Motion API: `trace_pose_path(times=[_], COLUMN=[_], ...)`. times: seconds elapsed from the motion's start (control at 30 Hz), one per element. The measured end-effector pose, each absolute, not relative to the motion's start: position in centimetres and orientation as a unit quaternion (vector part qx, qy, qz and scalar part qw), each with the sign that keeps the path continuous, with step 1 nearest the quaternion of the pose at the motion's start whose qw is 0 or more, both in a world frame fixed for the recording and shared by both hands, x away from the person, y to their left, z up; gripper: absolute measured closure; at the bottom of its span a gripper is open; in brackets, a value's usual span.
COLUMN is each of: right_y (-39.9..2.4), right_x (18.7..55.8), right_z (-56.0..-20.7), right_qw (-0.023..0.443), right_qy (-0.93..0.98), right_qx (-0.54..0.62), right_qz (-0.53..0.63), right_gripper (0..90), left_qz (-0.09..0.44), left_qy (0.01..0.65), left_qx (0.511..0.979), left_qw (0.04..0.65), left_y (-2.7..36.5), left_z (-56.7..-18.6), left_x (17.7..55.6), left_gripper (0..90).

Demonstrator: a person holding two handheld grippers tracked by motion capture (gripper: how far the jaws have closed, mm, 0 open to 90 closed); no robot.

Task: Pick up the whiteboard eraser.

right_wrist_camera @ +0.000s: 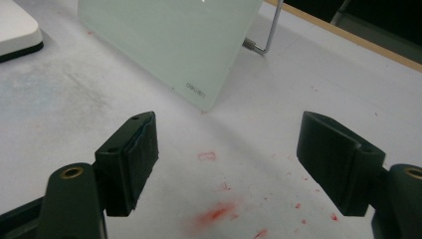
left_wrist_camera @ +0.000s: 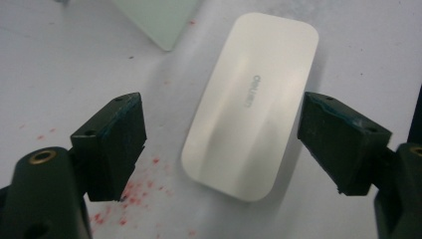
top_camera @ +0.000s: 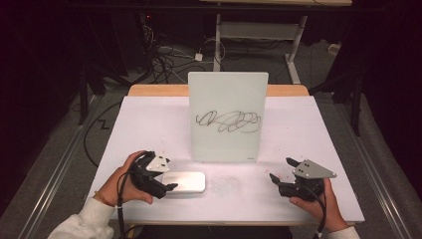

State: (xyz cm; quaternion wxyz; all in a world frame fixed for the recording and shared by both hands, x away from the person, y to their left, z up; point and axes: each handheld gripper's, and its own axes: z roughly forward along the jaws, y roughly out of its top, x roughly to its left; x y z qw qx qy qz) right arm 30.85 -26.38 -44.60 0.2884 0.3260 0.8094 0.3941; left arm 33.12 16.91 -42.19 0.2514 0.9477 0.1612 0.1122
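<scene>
Two grippers, jaws apart: left gripper (top_camera: 166,180) straddles white rounded plastic eraser (left_wrist_camera: 251,102) lying flat before scribbled whiteboard (top_camera: 227,117); right gripper (top_camera: 282,173) idle. Centre jaws, close squarely on long edges.

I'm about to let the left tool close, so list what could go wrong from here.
1. The left tool straddles the white eraser with jaws open; the eraser lies skewed between them, so it may twist or slip.
2. The glass board stands propped close behind; lifting carelessly could knock it over.
3. Red marks may smear.
</scene>
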Motion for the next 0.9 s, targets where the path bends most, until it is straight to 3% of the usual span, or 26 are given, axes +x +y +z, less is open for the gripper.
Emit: trace_pose_path(times=[0.13,0.3,0.4,0.6,0.9], right_y=[-26.4,-26.3,-26.2,-26.1,-26.2], right_x=[30.8,30.9,30.9,30.9,30.9], right_z=[-44.7,-44.8,-45.0,-45.0,-45.0], right_qw=[0.286,0.283,0.279,0.281,0.283], right_qy=[0.811,0.814,0.816,0.82,0.819], right_qx=[0.325,0.323,0.325,0.317,0.318], right_qz=[0.393,0.39,0.389,0.385,0.386], right_gripper=[25.0,25.0,25.0,25.1,25.1], left_qz=[0.079,0.057,0.041,0.055,0.092], left_qy=[0.139,0.132,0.124,0.085,0.086], left_qx=[0.965,0.971,0.973,0.98,0.975], left_qw=[0.209,0.193,0.19,0.172,0.182], left_y=[14.7,14.1,13.7,12.9,13.1], left_z=[-43.5,-44.4,-44.8,-44.9,-44.4], left_x=[34.3,35.2,35.5,35.5,35.0], left_gripper=[19.6,17.7,21.4,24.6,29.0])
